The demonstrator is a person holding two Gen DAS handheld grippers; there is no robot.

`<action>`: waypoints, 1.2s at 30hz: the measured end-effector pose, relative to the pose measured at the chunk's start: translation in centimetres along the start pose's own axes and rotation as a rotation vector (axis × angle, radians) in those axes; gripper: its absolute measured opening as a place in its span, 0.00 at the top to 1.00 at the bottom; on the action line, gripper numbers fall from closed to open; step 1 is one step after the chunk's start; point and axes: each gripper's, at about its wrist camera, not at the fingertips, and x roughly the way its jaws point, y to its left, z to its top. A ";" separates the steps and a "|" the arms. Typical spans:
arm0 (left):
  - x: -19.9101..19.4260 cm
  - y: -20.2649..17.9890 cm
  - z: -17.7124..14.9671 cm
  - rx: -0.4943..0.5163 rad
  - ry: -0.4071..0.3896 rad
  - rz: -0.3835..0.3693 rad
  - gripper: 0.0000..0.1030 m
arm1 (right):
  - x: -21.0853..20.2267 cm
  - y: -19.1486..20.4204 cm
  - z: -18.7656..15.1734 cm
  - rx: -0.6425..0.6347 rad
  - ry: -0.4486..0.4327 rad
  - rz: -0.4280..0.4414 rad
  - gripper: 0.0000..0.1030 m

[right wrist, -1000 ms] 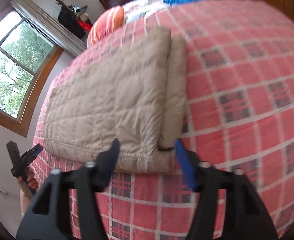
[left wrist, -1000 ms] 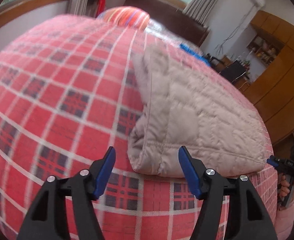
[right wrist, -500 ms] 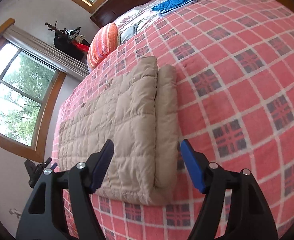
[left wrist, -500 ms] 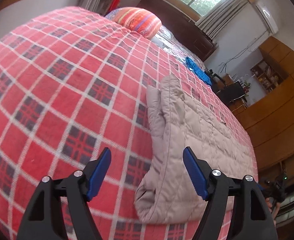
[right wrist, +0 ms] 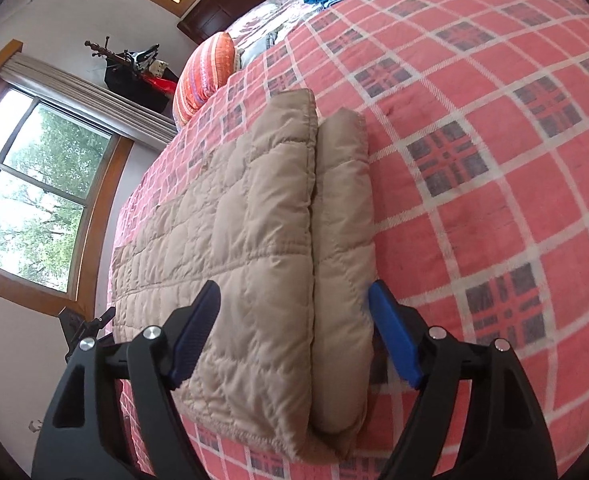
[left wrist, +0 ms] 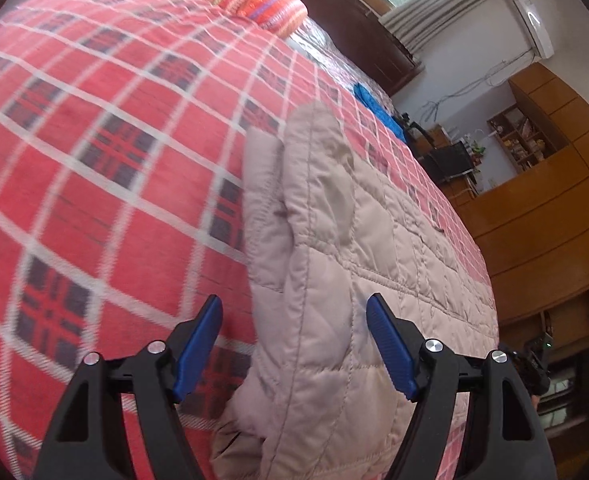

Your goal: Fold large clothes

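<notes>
The beige quilted coat lies partly folded on the plaid bedspread. The left gripper straddles one corner, jaws spread wide; the right gripper does likewise at the other — empty. The puffy layers look slippery — pinching only the top layer would undo the fold.

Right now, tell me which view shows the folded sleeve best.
Right wrist: the folded sleeve lies sharp along the quilted beige jacket. Left wrist shows it blurred.
</notes>
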 end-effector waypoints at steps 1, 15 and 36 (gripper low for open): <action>0.5 0.0 0.0 -0.004 0.011 -0.016 0.27 | 0.3 -0.1 0.0 0.001 0.003 0.000 0.25; 3.6 -2.7 -0.3 0.046 0.074 -0.066 0.45 | 3.8 0.7 0.4 -0.030 0.030 0.023 0.37; -4.7 -9.6 -3.5 0.199 -0.064 -0.096 0.86 | -5.7 7.6 -2.5 -0.216 -0.064 0.066 0.87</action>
